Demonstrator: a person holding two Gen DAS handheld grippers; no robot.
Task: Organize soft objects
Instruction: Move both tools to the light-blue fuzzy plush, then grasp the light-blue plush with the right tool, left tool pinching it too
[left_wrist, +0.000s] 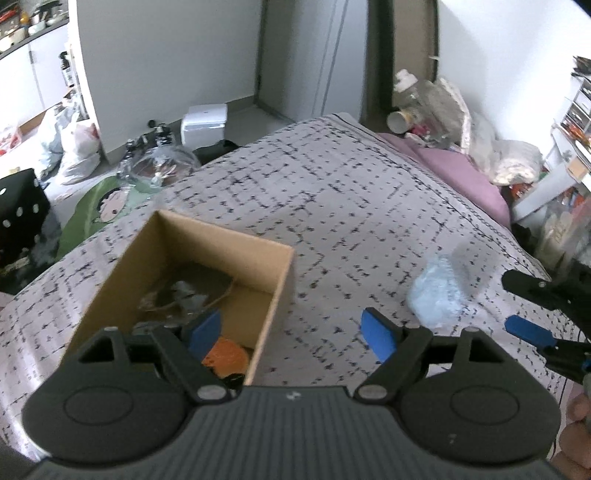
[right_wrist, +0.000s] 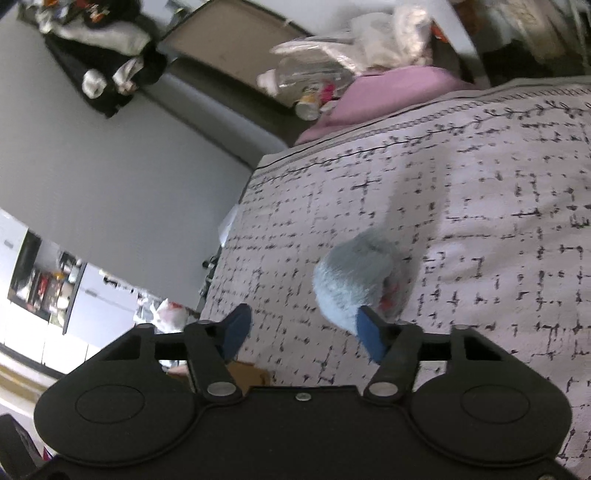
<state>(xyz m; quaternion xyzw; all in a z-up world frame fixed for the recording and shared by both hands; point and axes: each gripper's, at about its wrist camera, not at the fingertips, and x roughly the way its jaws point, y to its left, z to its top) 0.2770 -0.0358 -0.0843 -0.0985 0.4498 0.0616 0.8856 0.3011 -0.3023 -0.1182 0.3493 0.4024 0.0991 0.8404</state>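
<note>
A pale blue fluffy soft toy lies on the patterned bedspread, right of an open cardboard box. The box holds a dark soft item and an orange one. My left gripper is open and empty, its left finger over the box's near right corner. My right gripper shows at the right edge, just right of the blue toy. In the right wrist view that gripper is open and empty, with the blue toy just ahead by its right finger.
The bed's left edge drops to a cluttered floor with plastic bags, a white box and a black cube. A pink pillow and bags of clutter lie past the bed's far right edge.
</note>
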